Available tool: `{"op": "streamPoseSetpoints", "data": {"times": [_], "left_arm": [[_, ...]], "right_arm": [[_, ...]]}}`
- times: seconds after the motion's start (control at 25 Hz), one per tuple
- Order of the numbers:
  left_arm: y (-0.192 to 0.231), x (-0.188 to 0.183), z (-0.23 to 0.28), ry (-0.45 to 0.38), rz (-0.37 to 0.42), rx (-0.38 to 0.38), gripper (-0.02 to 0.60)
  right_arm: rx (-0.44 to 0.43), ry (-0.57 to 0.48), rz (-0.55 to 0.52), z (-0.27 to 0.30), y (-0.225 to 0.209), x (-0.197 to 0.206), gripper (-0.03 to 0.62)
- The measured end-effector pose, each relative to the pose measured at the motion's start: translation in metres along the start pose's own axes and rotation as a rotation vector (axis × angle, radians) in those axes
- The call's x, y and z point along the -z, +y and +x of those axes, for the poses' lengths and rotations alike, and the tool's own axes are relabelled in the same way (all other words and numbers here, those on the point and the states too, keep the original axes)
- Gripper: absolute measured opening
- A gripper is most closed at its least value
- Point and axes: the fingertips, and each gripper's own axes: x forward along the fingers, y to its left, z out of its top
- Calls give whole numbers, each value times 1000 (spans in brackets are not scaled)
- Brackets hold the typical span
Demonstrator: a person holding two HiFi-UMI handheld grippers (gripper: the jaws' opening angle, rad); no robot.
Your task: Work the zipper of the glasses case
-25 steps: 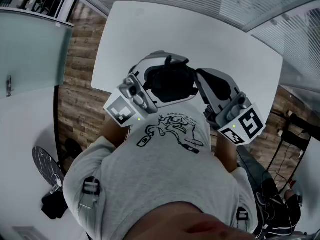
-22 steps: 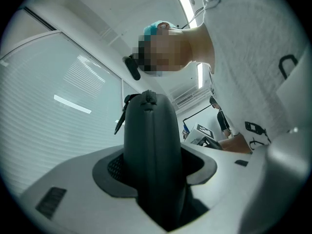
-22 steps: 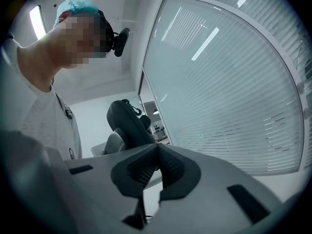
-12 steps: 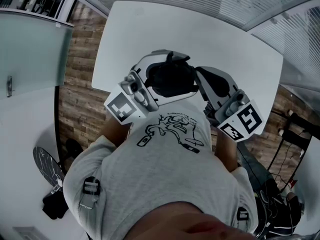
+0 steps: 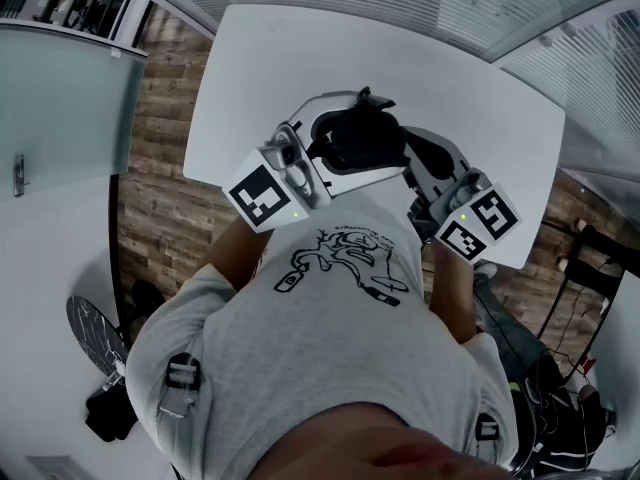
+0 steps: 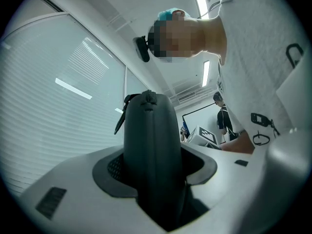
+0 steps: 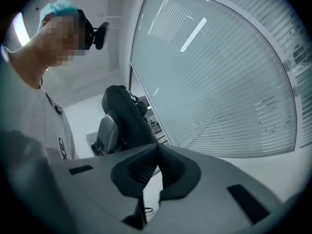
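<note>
Glasses case [image 5: 362, 140]: black and rounded, held up above the white tabletop [image 5: 440, 78] in front of the person's chest. In the left gripper view it stands upright with a seam running down the edge that faces the camera. How far it is zipped I cannot tell.
Left hand-held gripper [image 6: 153, 167]: clamped on the lower end of the case, with a pad pressing on each side.
Right hand-held gripper [image 7: 157, 147]: jaws closed together with nothing between the pads. The tips sit just beside the case on its right and do not grip it.
Zipper pull [image 6: 120, 122]: a slim dark tab that hangs free near the top of the case, with no jaw on it.
Just changed: over the last second the left hand-held gripper has carried the case away from the body and further over the tabletop, rolling it a little. The right one has drawn in closer to the case, and its marker cube has turned.
Meaning: to my eye this is lining up, not zipping. The case is being offered to the right side.
Next move: the right jaws would probably need to part and close on the tab.
Risk: the tab is small and swings freely, so a pinch could easily miss it.
</note>
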Motion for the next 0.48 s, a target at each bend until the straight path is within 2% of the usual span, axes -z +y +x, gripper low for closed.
{"op": "streamPoseSetpoints", "data": {"times": [0.28,0.4,0.48], "left_arm": [[4,16,10,35,-24,10,253],[7,8,12,-31,-63,12,253],[9,-2,16,-62,-43,13,253]], "right_arm": [[12,11,42,0,-17,9,5],[44,73,36,6,-27,28,2],[34,84,83,9,-29,41,3]]}}
